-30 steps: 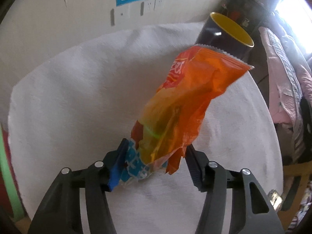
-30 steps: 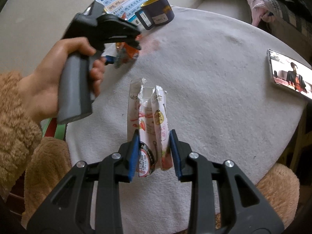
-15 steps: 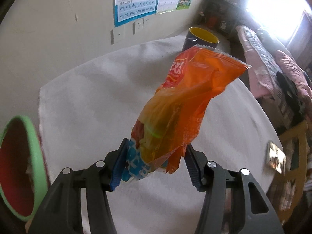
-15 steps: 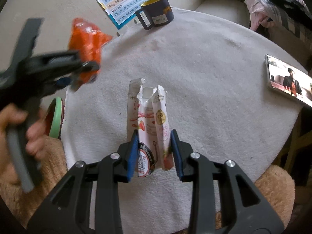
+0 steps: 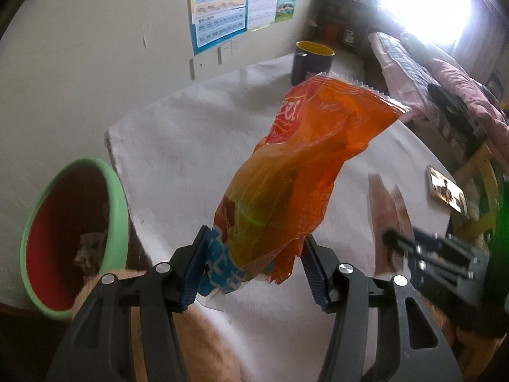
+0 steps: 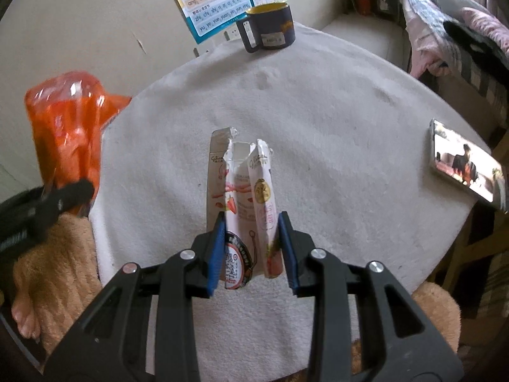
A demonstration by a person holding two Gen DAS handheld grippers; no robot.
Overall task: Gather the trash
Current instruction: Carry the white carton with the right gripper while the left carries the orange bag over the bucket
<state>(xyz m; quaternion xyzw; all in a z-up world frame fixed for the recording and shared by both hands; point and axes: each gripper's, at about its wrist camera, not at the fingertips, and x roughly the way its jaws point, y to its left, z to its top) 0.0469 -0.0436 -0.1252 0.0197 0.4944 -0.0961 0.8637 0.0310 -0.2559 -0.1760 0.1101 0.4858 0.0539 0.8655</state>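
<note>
Left gripper: the left gripper (image 5: 254,267) was clamped on the lower end of an orange snack bag (image 5: 305,172); both blue pads pressed into the crumpled blue-and-white bottom of the bag.
Orange snack bag: it stood up and away from the jaws, tilted toward the right, its crimped top edge high above the table. In the right wrist view the same bag (image 6: 66,127) hung at the left edge of the table, off the cloth.
Right gripper: the right gripper (image 6: 251,248) was closed on a torn white snack box (image 6: 241,191), one pad on each side of its lower part.
Torn white snack box: it stood upright between the jaws, ragged open top pointing away, strawberry pictures on its front. From the left wrist it showed only as a blurred pale shape (image 5: 386,210) at the right.
Bin: a bin with a green rim (image 5: 119,203) and red inside sat below the table's left edge, left of the orange bag; some pale scraps lay in it.
Table: a round table under a white cloth (image 6: 318,127).
Mug: a dark mug with a yellow inside (image 6: 270,27) stood at the far edge of the table, well apart from both grippers.
Phone: a phone (image 6: 464,164) lay at the right edge, screen lit.
Person: a fuzzy tan sleeve (image 6: 54,273) showed beneath the left gripper.
Wall: a letter chart (image 6: 216,0) hung behind the mug.
</note>
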